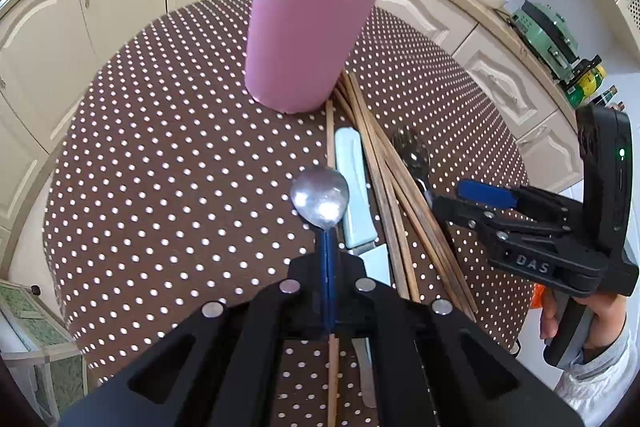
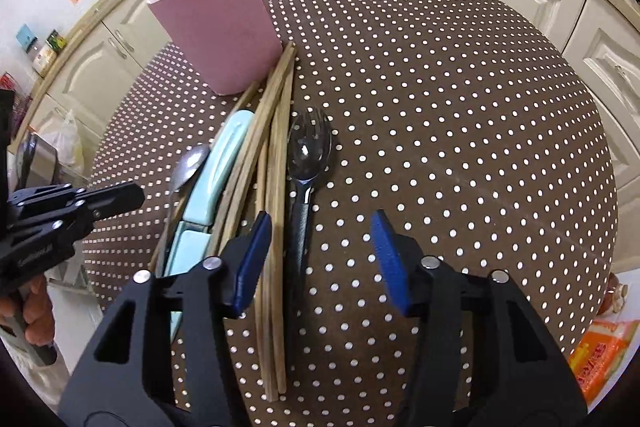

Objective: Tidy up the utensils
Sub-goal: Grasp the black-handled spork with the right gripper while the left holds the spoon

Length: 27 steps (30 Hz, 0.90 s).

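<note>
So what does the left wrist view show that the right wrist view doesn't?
Left wrist only: the left gripper shut on a spoon at its handle, and two chopsticks' upper ends rising from the cup. Right wrist only: the right gripper open over the second spoon, its blue fingers apart. Both: cup, loose chopsticks, knife, dotted table.

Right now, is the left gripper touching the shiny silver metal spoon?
Touching. The left wrist view shows the left gripper shut, its blue fingertips clamped on the silver metal spoon at the handle, bowl sticking out ahead.
</note>
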Motion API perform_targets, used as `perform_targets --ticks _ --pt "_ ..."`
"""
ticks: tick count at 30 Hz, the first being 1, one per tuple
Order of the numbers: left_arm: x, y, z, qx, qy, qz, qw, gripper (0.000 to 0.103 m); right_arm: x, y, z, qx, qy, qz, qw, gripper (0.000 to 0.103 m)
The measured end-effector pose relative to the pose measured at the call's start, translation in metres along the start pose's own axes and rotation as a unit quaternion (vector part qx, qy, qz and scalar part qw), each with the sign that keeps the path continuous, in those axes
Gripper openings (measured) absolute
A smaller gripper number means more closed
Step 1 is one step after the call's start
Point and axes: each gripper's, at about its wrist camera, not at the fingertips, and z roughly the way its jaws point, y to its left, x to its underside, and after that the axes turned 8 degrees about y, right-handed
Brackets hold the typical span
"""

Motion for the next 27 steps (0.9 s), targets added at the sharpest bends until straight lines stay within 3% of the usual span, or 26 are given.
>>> perform_targets --ticks 14,17,18,19,22,24,25,27 --pt "-0.018 -0.014 0.031 -0.007 0.018 -0.024 0.9995 0.006 -0.010 0.001 0.011 0.016 0.009 -0.008 1.000 0.046" --pt "-0.026 -0.013 0.033 -0.018 0.020 -0.030 0.9992 0.024 -0.015 0.005 0.013 0.019 0.010 -0.010 1.000 0.046" --pt "-0.028 -0.013 0.032 -0.002 0.017 -0.033 0.9993 0.032 -0.017 0.008 0.015 0.019 0.011 -0.011 1.000 0.046" --pt "-0.029 -0.013 0.030 0.004 0.012 -0.033 0.9994 0.032 -0.017 0.012 0.016 0.018 0.010 -0.011 1.000 0.046" --pt "-0.032 -0.021 0.033 -0.037 0.006 -0.011 0.9992 0.032 -0.021 0.016 0.018 0.016 0.009 -0.010 1.000 0.046" --pt "-0.035 -0.023 0.040 -0.018 0.018 -0.011 0.9996 0.030 -0.021 0.011 0.017 0.017 0.009 -0.010 1.000 0.046" --pt "-0.036 -0.023 0.042 -0.018 0.018 -0.010 0.9996 0.019 -0.021 0.012 0.017 0.018 0.009 -0.011 1.000 0.046" --pt "-0.038 -0.025 0.047 -0.020 0.024 -0.006 0.9995 0.007 -0.020 0.011 0.017 0.018 0.009 -0.011 1.000 0.046"
